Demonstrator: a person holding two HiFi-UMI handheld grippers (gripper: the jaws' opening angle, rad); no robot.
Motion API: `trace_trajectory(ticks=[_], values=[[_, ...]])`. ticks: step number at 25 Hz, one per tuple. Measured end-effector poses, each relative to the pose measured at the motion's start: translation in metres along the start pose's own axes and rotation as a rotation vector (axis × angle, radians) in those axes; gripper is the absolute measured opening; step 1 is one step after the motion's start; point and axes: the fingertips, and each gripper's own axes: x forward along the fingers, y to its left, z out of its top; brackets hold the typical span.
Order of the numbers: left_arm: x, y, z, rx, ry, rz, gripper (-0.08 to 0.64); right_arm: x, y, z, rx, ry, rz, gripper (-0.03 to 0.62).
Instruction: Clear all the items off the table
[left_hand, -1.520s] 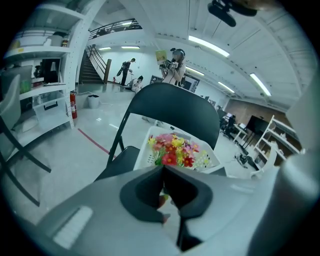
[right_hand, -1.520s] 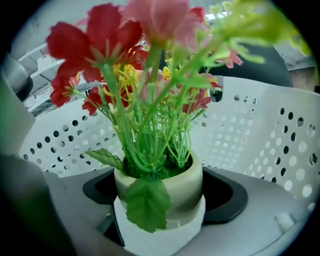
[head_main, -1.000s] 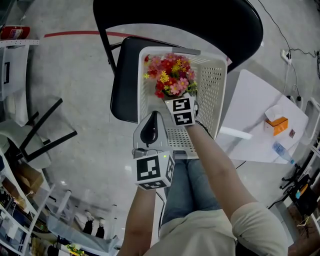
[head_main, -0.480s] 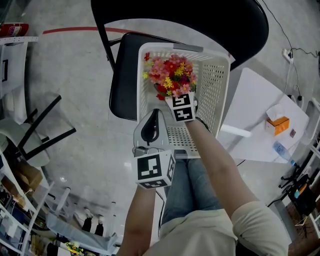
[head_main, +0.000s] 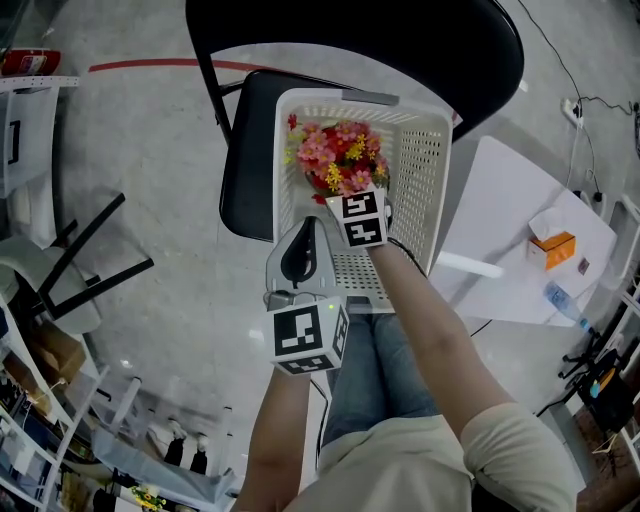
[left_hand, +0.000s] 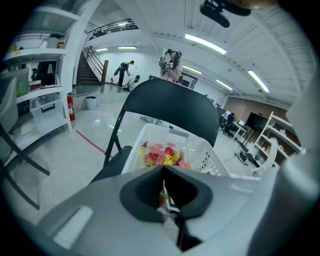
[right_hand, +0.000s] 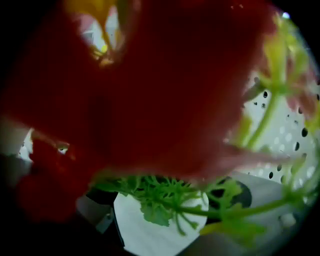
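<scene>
Presently: artificial red-pink flower bunch (head_main: 338, 160), white pot (right_hand: 150, 232); likely light, petals crushable, take rigid pot. Right gripper (head_main: 355, 200) clamps white pot; left gripper (left_hand: 163, 172) pinched together, empty.

Black chair (head_main: 245, 170) stands on the grey floor (head_main: 150, 140), white perforated basket (head_main: 425, 170) sitting square on its seat; off right, a white table (head_main: 505, 215) carries an orange box (head_main: 553, 248).

A big open lab hall: ceiling strip lights (left_hand: 202, 44), staircase (left_hand: 94, 71), storage shelves (left_hand: 42, 87) (fire extinguisher (left_hand: 70, 106) alongside).
</scene>
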Motion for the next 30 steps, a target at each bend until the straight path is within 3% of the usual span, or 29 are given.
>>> trace_trajectory(ticks=[22,26,30], values=[[-0.047,-0.017,0.023,0.034,-0.017,0.022,0.011,-0.092,0.004,0.011,0.097,-0.014,-0.069,0.491],[-0.056,-0.019,0.024,0.038,-0.019,0.028,0.009,-0.110,0.007,0.015,0.102,-0.015,-0.072,0.454],[-0.068,-0.021,0.026,0.037,-0.025,0.037,0.009,-0.132,0.010,0.027,0.088,-0.034,-0.070,0.376]])
